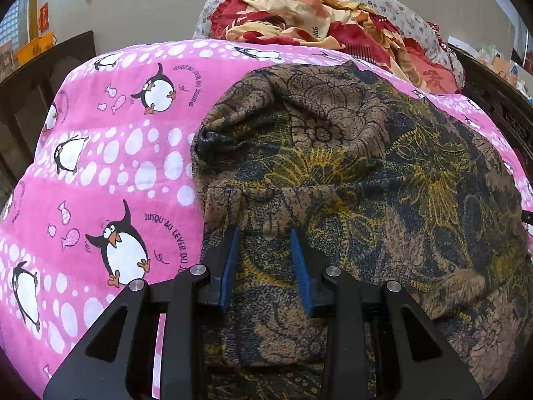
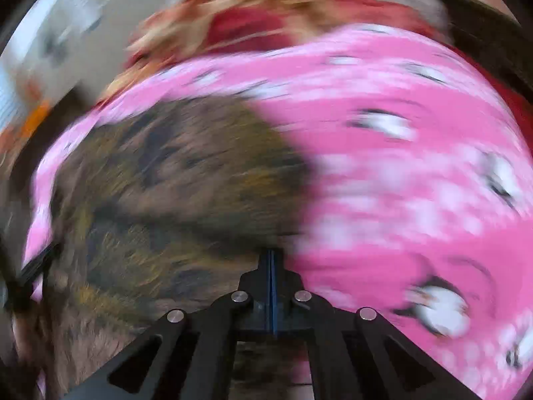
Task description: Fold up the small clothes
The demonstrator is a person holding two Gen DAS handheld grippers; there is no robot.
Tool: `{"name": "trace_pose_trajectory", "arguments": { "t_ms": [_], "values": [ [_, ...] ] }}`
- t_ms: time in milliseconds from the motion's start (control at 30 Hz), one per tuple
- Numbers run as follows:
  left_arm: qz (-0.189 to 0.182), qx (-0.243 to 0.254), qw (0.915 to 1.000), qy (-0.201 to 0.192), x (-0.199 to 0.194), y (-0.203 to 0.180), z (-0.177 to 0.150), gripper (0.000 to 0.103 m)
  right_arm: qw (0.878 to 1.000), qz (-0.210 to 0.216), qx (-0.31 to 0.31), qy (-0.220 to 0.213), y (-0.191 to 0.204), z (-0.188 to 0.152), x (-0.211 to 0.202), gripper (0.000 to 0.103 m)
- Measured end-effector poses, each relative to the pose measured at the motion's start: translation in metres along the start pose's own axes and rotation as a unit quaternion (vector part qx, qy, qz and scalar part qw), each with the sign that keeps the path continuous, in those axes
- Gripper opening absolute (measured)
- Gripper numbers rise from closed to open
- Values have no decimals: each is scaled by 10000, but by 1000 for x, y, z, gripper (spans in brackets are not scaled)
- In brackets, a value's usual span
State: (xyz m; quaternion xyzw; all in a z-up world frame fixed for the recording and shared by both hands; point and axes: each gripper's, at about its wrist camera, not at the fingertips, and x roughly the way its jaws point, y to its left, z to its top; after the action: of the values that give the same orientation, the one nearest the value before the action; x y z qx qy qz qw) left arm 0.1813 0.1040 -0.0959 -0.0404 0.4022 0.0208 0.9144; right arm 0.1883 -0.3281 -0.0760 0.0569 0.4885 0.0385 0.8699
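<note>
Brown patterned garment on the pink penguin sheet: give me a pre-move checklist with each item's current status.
1. Left gripper over the brown patterned garment: ok; jaws part open with cloth bunched between them; whether they grip it: cannot tell.
2. Right gripper closed: ok, fingers together.
3. Right gripper holding the garment edge: cannot tell; view is blurred.
4. Garment flat: not ok; it is rumpled with a raised fold near its far end.
5. Pink penguin sheet smooth beside the garment: ok.
6. Red floral blanket apart from the garment: ok.
</note>
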Motion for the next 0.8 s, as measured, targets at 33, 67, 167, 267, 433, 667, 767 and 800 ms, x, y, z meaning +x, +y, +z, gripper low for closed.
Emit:
{"name": "trace_pose_trajectory", "arguments": {
  "t_ms": [33, 67, 167, 267, 433, 667, 767, 800],
  "values": [
    [-13, -10, 10000, 2, 0, 0, 0, 31, 10000, 78, 29, -43, 1, -2, -5, 0],
    [-31, -26, 10000, 7, 0, 0, 0, 31, 9997, 154, 16, -188, 5, -3, -13, 0],
    [-54, -51, 10000, 17, 1, 1, 0, 31, 9940, 718, -134, -819, 29, 2, -38, 0],
    [-38, -39, 10000, 16, 1, 1, 1, 31, 9863, 1395, -425, -776, 66, 21, -23, 0],
    [-21, -22, 10000, 17, 2, 1, 1, 31, 9986, -158, -380, -334, 46, 25, 31, 0],
    [2, 12, 10000, 24, 3, 0, 3, 31, 9985, -43, -322, -435, 43, 18, 22, 5],
    [5, 53, 10000, 56, -9, -2, 6, 31, 9956, 240, -354, -828, 46, 33, -8, 9],
    [-29, 23, 10000, 33, -19, -4, 7, 31, 9937, 310, -470, -966, 51, 29, -22, 10]
  ]
}}
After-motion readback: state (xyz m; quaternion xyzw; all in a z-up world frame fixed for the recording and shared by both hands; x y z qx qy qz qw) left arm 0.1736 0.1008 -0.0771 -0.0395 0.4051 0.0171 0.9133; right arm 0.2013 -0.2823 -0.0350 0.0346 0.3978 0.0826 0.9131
